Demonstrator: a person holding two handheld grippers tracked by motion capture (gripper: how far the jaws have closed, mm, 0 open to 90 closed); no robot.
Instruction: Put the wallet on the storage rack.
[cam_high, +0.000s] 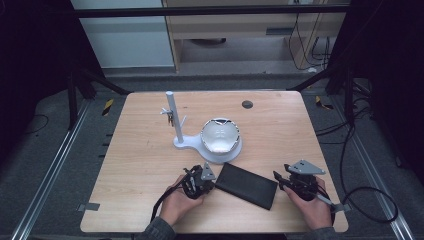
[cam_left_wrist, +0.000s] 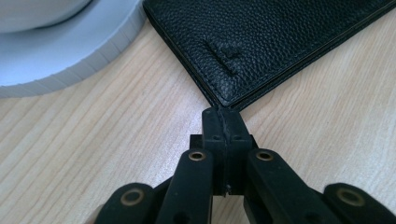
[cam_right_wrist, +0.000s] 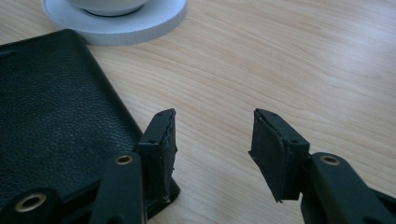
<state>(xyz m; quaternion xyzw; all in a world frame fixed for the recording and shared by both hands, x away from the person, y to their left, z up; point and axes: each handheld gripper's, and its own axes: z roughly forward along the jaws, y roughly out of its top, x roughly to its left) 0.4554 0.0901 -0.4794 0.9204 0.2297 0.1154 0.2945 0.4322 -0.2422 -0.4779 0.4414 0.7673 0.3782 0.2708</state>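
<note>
Beside the wallet (cam_high: 247, 185): left gripper (cam_left_wrist: 222, 116) clenched empty at its corner, right gripper (cam_right_wrist: 212, 140) released. Risk: pushing skids wallet into the white stand (cam_high: 220, 152).

A wallet (cam_high: 247, 185) lies flat on the table (cam_high: 150, 150), near the front edge and about midway across, set at a slant with its left end farther from the person. Behind it, just beside its far left corner, a round base (cam_high: 220, 152) rests on the table with a bowl (cam_high: 220, 135) on it. A post (cam_high: 172, 117) stands on the left part of that base. The left gripper (cam_high: 207, 181) sits at the wallet's left end, its tips touching a corner. The right gripper (cam_high: 280, 181) sits at the wallet's right end, one jaw over the wallet's corner, the other over bare table.
</note>
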